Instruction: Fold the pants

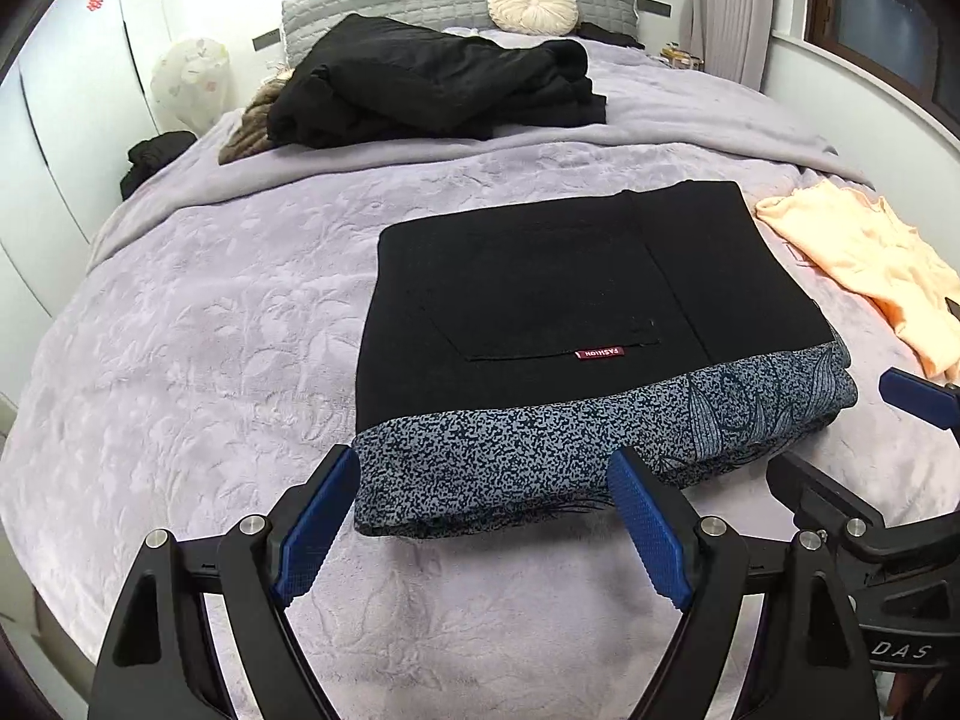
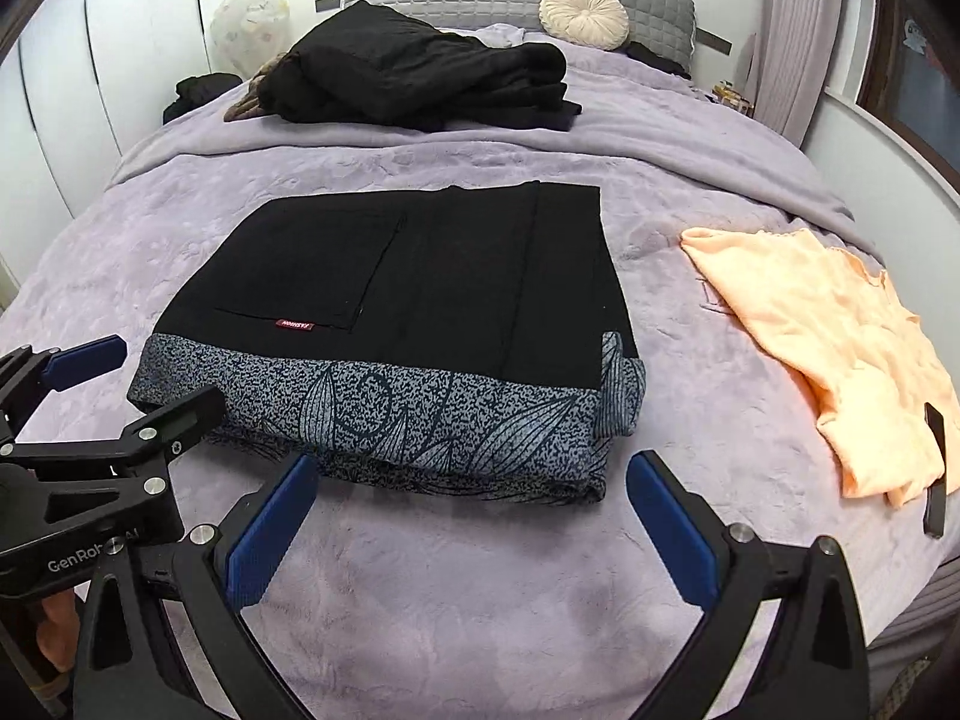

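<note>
One flat black-and-speckled pants (image 1: 558, 300) rectangle — plush bedspread (image 1: 180, 360)

Both wrist views face the bed (image 1: 180, 312) closely, overlapping

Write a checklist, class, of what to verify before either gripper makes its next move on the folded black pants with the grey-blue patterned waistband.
1. Left gripper open and holding nothing: ok.
2. Right gripper open and holding nothing: ok.
3. Folded black pants with the grey-blue patterned waistband lie as a compact rectangle on the lilac plush bedspread: ok.
4. Layers at the near edge lie flush: not ok; the lower layers stick out slightly.
5. Peach fabric garment lies apart from the pants: ok.
6. Pile of black clothes lies well behind the pants: ok.
</note>
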Available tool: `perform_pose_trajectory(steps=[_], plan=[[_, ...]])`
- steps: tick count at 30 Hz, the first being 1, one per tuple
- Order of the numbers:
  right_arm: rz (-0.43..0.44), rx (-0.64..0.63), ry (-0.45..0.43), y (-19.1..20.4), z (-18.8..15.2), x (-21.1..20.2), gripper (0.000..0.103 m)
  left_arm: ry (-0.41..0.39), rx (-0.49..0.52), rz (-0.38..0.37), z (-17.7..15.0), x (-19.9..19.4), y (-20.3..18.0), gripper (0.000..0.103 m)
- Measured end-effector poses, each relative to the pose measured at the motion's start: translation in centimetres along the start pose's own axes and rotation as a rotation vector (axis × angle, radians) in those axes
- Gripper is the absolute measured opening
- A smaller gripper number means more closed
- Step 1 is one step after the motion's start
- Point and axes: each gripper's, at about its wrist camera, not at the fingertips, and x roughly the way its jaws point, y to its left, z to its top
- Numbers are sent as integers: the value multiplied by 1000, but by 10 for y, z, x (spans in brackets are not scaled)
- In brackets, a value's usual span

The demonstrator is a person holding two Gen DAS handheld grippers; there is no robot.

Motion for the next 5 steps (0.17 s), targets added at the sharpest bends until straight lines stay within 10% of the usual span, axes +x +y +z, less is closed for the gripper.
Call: perform_pose_trajectory(steps=[5], plan=[[-25,4,11,0,-6,-2,103,17,-33,-17,-3,1,2,85]])
